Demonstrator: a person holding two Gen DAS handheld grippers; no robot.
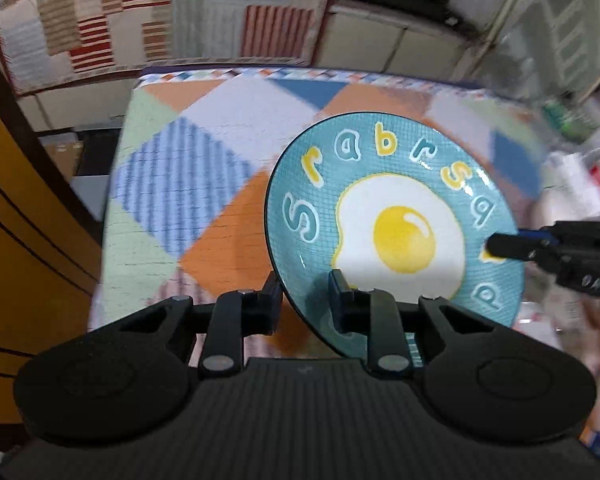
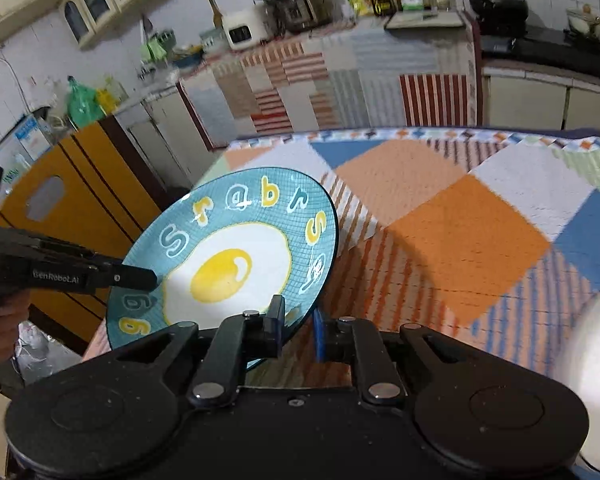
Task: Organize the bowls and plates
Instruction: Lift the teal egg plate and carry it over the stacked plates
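one teal plate (image 1: 396, 216) with a fried-egg print and coloured letters around its border is held clear of the surface (image 1: 204, 168), tilted, its printed face toward both cameras.

left tool (image 1: 305, 286): jaws closed on the plate's near edge, one finger on the printed face, the other behind the rim. the plate extends forward and to the right of this tool. in the right wrist view the same tool (image 2: 140, 278) enters from the left, with a hand (image 2: 0, 316) behind it.

right tool (image 2: 298, 320): jaws closed on the plate (image 2: 228, 264) at its lower edge, the rim passing between the fingers; the plate lies ahead and to the left of this tool. in the left wrist view it (image 1: 496, 246) reaches in from the right, its tip on the plate's right border.

the surface carries a patchwork cloth of orange, blue and white. a pale rounded object (image 2: 592, 368), blurred, sits to the right of the right tool; cannot be identified.
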